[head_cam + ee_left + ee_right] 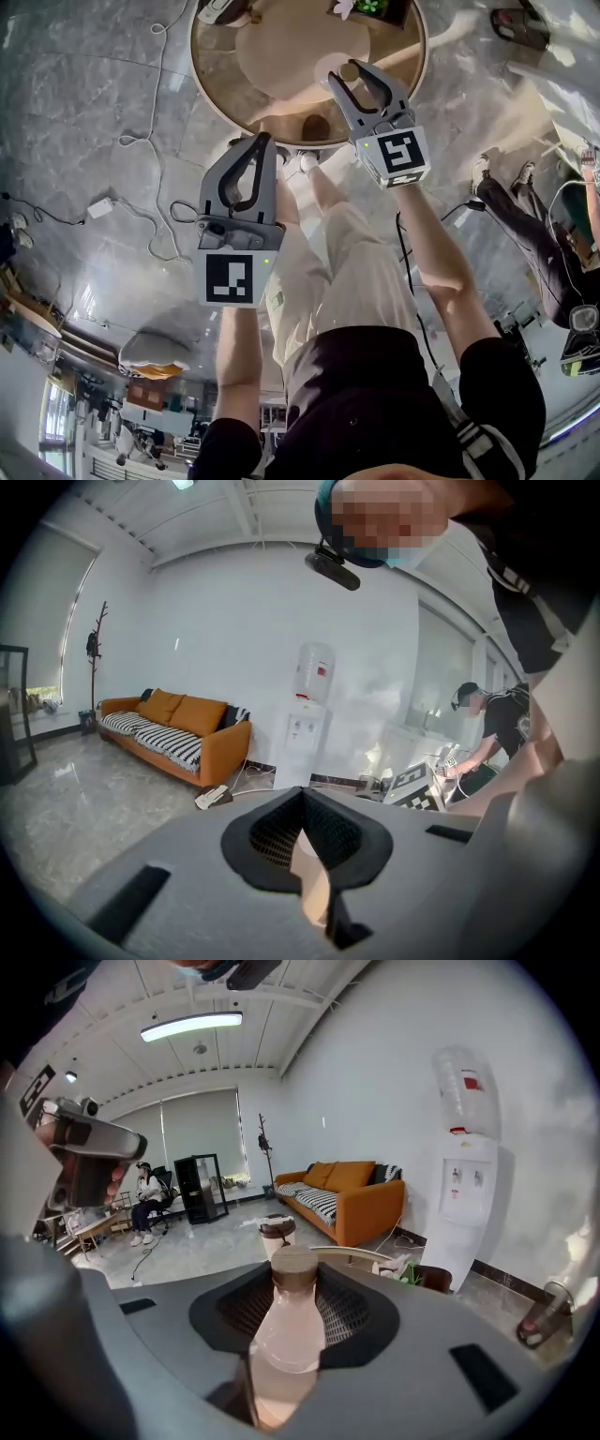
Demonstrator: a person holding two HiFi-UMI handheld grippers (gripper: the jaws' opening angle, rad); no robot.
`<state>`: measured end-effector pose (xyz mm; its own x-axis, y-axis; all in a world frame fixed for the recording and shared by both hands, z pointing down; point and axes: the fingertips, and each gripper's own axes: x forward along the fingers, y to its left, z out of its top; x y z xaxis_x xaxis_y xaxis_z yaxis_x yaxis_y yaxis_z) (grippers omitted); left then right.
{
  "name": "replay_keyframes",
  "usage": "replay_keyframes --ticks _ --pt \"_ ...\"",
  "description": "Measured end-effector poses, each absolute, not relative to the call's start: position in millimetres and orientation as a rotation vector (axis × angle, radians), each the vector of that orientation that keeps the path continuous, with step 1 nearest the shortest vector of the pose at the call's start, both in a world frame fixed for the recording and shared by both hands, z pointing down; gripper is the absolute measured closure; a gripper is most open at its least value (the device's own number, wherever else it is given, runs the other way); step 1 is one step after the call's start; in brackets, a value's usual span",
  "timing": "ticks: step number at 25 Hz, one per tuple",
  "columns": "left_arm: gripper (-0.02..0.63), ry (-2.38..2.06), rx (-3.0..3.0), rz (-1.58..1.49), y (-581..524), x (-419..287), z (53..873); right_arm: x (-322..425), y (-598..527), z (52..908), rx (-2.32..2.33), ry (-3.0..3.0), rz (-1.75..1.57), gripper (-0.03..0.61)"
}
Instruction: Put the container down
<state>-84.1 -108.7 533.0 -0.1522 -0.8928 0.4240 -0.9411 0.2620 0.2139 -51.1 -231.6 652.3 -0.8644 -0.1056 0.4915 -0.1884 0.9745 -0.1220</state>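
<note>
My right gripper (349, 72) is held over the near part of a round wooden table (281, 47), shut on a clear bottle (291, 1326) of pale pink liquid with a brown cap (294, 1265). The jaws clasp the bottle below its neck, and in the head view only the cap (349, 71) shows between them. My left gripper (263, 141) hangs lower and to the left, off the table's edge above the person's legs. It is shut, tips together, with nothing in it; the left gripper view shows its tips (302, 794) meeting.
A lidded paper cup (277, 1232) stands on the table beyond the bottle. A white object (220, 9) and a plant (370, 7) sit at the table's far side. Cables (150, 141) trail over the marble floor at left. Another person (525, 206) sits at right.
</note>
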Motion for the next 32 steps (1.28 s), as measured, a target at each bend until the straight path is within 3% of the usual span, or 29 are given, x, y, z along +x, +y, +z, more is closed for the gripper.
replay_keyframes --ticks 16,32 --pt "0.595 -2.010 1.695 0.114 -129 -77 574 -59 -254 755 0.303 -2.520 0.254 0.437" --pt "0.595 -1.979 1.679 0.133 -130 -72 583 -60 -266 797 0.349 -2.430 0.222 0.437"
